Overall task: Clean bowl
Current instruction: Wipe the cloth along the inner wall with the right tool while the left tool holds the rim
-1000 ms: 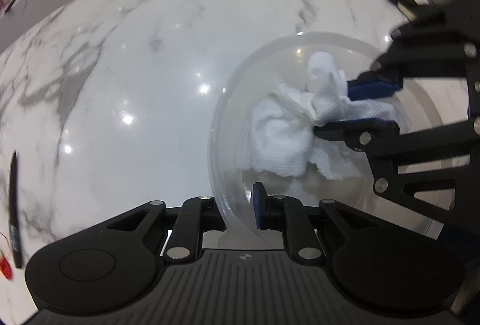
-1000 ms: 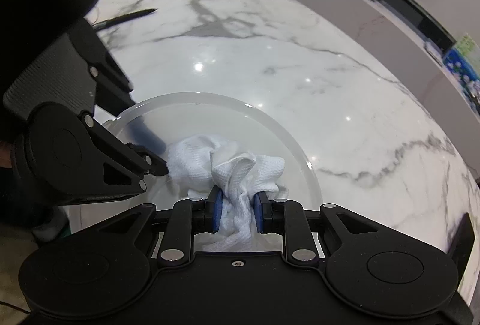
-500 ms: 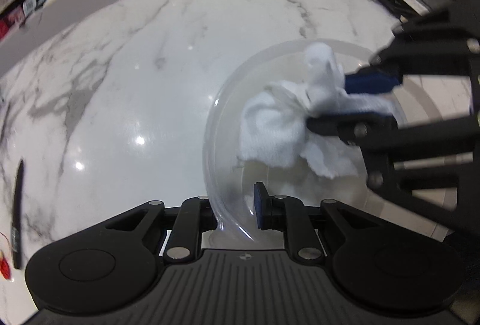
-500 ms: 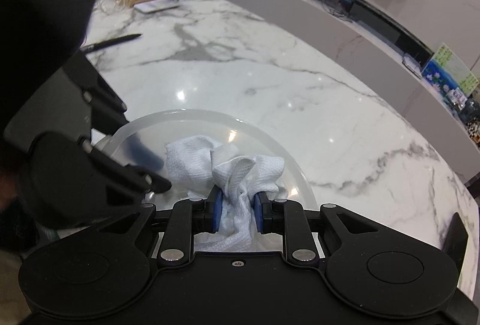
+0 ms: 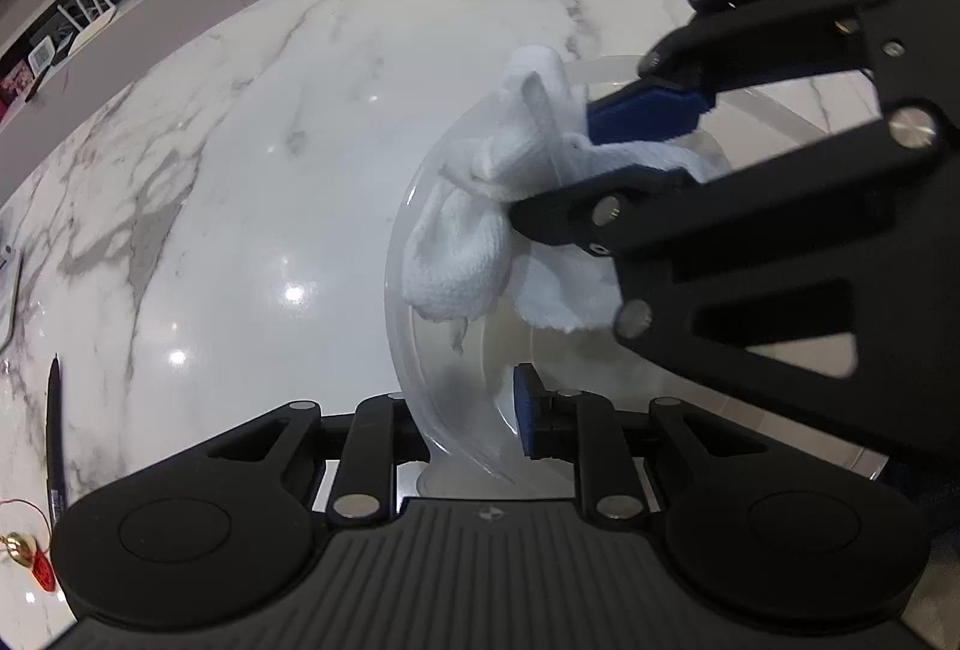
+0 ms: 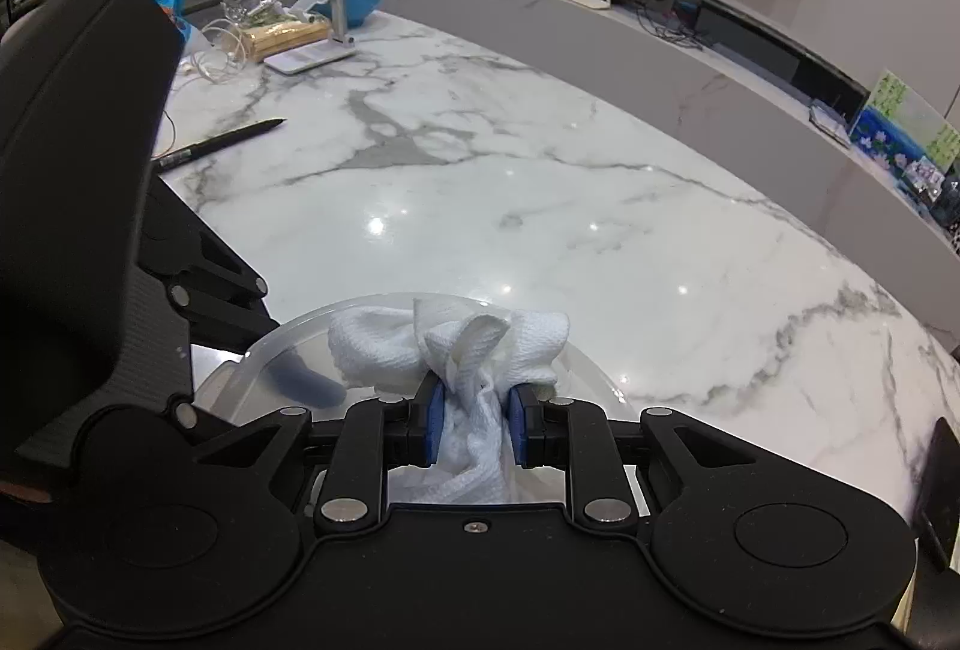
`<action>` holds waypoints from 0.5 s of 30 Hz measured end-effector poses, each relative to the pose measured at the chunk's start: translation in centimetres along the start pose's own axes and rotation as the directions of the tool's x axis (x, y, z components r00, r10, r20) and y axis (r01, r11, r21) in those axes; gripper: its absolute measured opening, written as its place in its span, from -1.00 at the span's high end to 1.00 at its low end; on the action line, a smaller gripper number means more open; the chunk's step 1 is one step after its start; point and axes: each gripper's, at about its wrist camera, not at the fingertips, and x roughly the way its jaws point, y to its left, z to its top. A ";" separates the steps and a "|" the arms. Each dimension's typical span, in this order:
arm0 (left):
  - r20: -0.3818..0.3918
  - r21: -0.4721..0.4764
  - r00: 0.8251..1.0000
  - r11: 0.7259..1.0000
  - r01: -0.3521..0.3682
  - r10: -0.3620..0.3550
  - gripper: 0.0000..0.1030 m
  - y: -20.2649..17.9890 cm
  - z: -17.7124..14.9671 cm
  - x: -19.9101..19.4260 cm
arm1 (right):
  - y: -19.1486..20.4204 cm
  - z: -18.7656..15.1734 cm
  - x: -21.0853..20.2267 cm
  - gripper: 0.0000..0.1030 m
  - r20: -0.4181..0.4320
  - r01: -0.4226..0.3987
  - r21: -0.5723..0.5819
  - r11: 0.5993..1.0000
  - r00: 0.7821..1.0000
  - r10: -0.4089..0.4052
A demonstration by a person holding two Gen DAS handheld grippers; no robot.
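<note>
White marble countertop is carrying a clear plastic bowl near its front edge. L gripper is pinching the bowl's near rim, w/ one finger outside & one blue pad inside, so its jaws are clamped on the wall. R gripper is squeezing a white cloth tight between its blue pads. In the left view the cloth is pressing on the bowl's left wall, up by the rim, well above the bottom. R gripper is the nearer one to the unwiped part; next wipe prob. needs to go down & back across. Vs 1 s ago, the cloth is sitting higher & more to the left, and the bowl is tipping up more. A black pen is lying far off.
</note>
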 end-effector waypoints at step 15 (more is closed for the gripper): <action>-0.012 -0.052 1.000 0.999 0.011 -0.012 0.55 1.0 0.7 1.6 | -1.1 -1.2 -1.7 0.63 -0.103 0.096 0.024 0.995 0.990 -0.093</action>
